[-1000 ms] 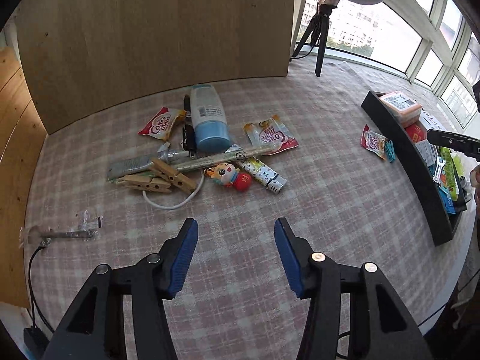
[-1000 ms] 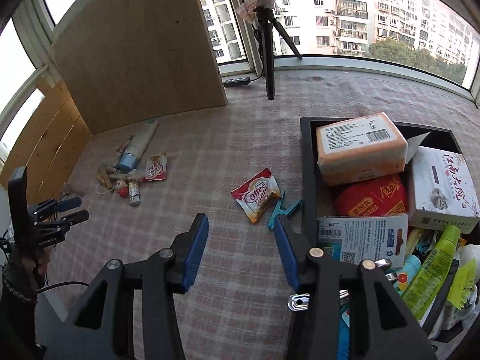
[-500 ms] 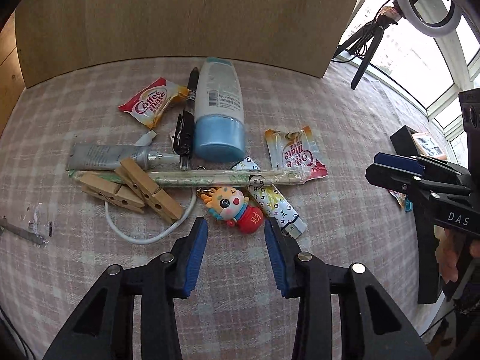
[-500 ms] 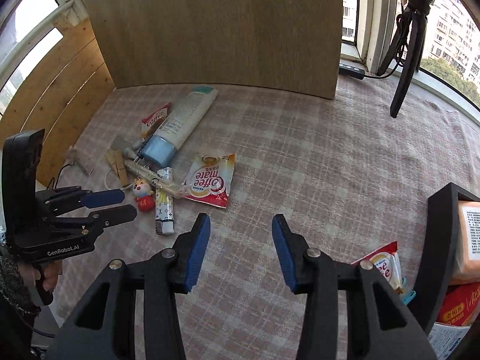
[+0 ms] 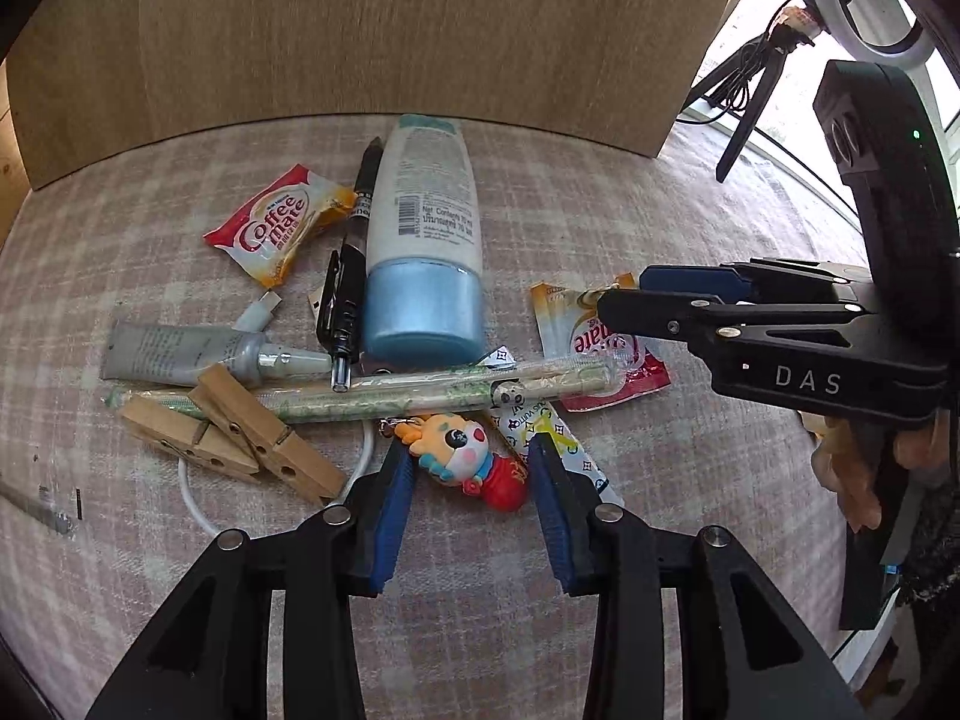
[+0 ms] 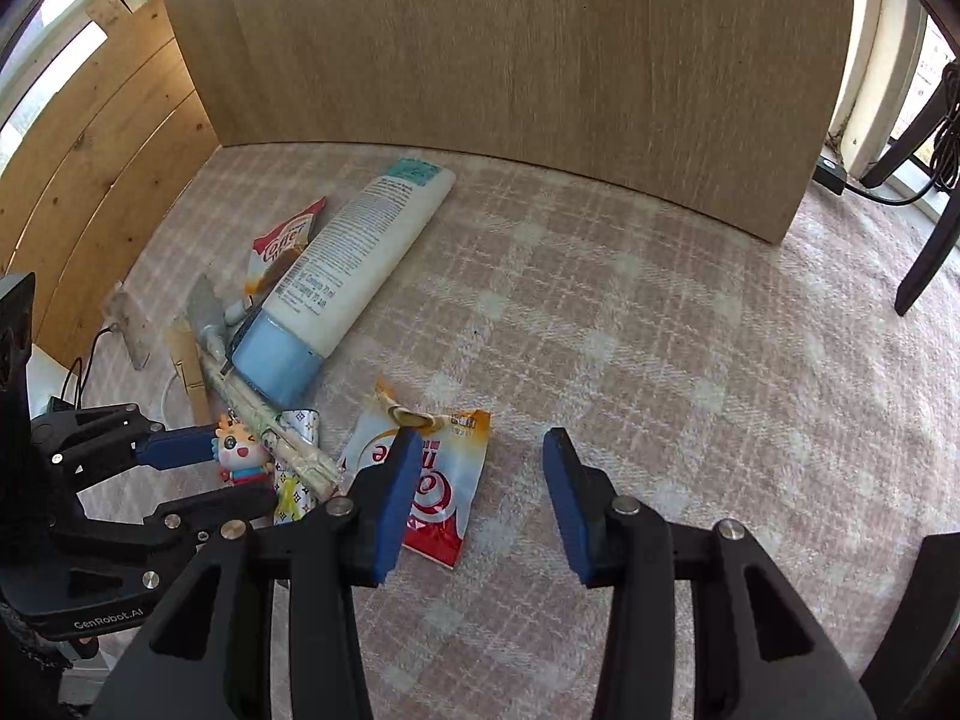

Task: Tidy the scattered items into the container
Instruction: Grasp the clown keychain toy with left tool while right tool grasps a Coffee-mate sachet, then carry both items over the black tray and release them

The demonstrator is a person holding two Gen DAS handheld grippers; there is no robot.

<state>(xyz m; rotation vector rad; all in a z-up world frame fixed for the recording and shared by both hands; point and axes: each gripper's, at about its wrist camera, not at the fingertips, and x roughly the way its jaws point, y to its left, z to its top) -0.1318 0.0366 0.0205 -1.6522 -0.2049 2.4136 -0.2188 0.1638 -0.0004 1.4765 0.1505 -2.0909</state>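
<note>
Pink plaid cloth (image 5: 690, 228) covers the table in front of an upright wooden board (image 5: 390, 30), and most of the clutter sits in one tangled pile.

Left gripper (image 5: 471, 501) straddles the cartoon keychain figure (image 5: 465, 459); its blue pads flank the toy without visibly pressing on it, so it holds nothing yet. Right gripper (image 6: 477, 495) hangs with its jaws apart and empty, its left pad over the edge of the Coffee-mate sachet (image 6: 435, 480) while the other pad stands over bare cloth. No more than a dark corner at the right wrist view's lower right edge could be the container, so any carry is a long one.

Risks as I judge them:
- The keychain's ring lies tucked under the wrapped chopsticks (image 5: 384, 393), which rest across the pile; lifting the toy could drag them along.
- A patterned sachet (image 5: 561, 450) touches the toy and may be pinched with it.
- The white cable (image 5: 198, 498) loops under the wooden clothespins (image 5: 240, 441) just beside the left pad, so a slip sideways could snag it.
- Both grippers work close together and could collide.
- The right gripper's off-centre stance may only crumple the sachet.
</note>
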